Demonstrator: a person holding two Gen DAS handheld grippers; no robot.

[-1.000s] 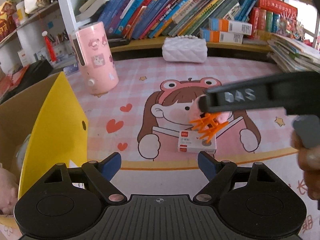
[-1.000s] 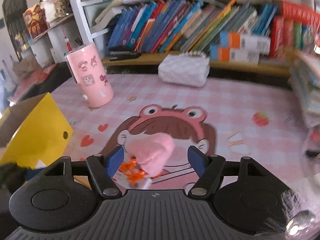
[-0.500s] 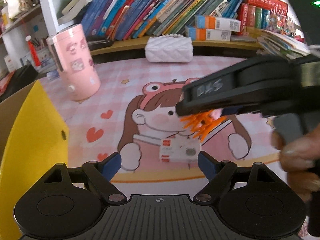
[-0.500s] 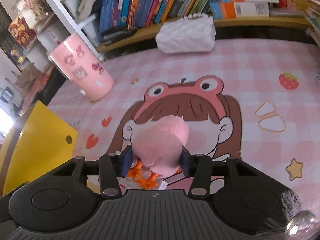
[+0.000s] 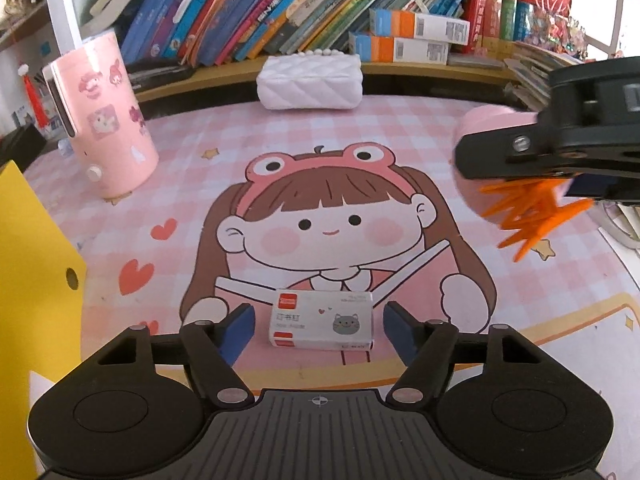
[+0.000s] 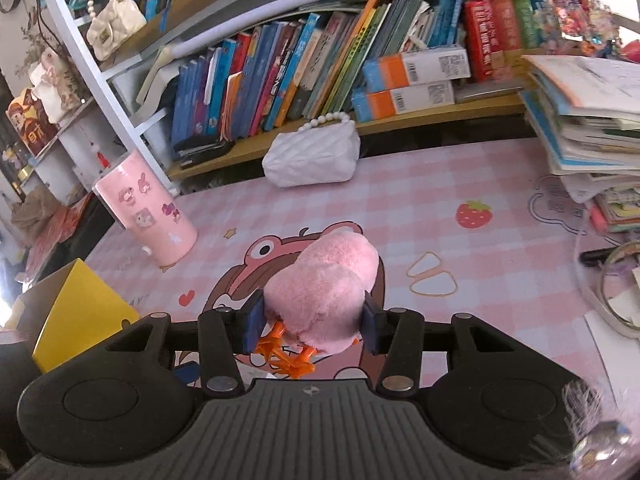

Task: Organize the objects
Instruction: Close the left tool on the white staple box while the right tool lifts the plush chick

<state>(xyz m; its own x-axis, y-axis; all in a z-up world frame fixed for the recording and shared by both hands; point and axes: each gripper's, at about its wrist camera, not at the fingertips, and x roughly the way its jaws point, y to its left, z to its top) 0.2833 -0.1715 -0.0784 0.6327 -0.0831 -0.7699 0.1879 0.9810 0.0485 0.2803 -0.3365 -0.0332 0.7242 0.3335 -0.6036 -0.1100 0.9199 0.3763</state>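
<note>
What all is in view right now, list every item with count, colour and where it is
plush toy: one, pink with orange feet, held above the mat
small box: one, white and red, near mat edge
tumbler: one, pink, left on mat
purse: one, white quilted, back of mat
desk mat: one, pink checked with cartoon girl
yellow box: one, far left
books: many, mixed colours, shelf behind; a stack at right
left gripper: black, open around small box
right gripper: black, shut on plush toy

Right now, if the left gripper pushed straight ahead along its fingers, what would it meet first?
The small white box with the cat picture. It lies flat on the pink mat between the left gripper 's open fingers, apparently right at their tips, though depth is uncertain.
</note>
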